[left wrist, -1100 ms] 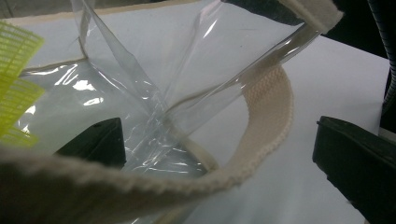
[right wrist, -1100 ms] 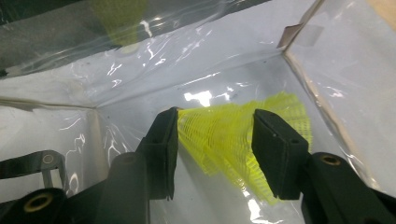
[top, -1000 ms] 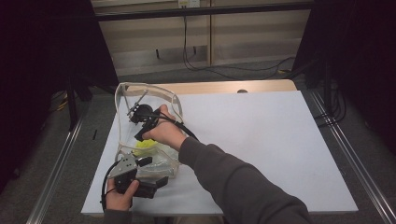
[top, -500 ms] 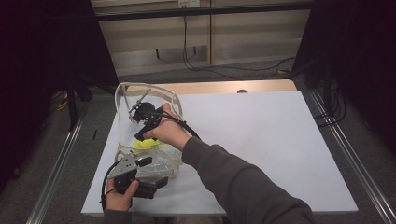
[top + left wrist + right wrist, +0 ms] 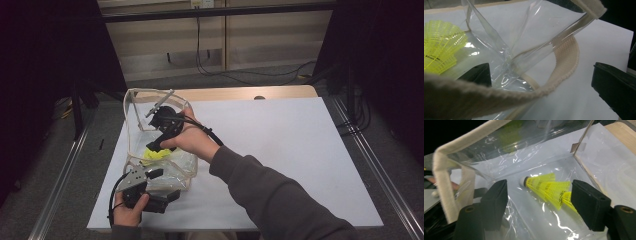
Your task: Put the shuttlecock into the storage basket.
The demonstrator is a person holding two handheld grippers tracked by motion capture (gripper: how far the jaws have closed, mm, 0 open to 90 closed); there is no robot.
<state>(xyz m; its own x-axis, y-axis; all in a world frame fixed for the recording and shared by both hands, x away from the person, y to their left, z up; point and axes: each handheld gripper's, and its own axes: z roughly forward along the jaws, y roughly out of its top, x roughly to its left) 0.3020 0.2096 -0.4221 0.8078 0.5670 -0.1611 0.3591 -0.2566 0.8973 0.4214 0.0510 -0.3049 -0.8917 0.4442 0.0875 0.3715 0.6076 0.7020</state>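
Yellow plastic shuttlecocks lie on the floor of the clear plastic bag with cream webbing trim, long axes slanting across the right gripper, whose wide jaws straddle them from just above. The left gripper, jaws wide, straddles the bag's webbing handle, farther from them.

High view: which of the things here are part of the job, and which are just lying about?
In the job:
- clear bag with cream straps
- yellow shuttlecocks inside the bag
- left gripper, open, at the bag's edge
- right gripper, open, in the bag's mouth

Lying about:
- white table sheet
- cables on the floor beyond the table
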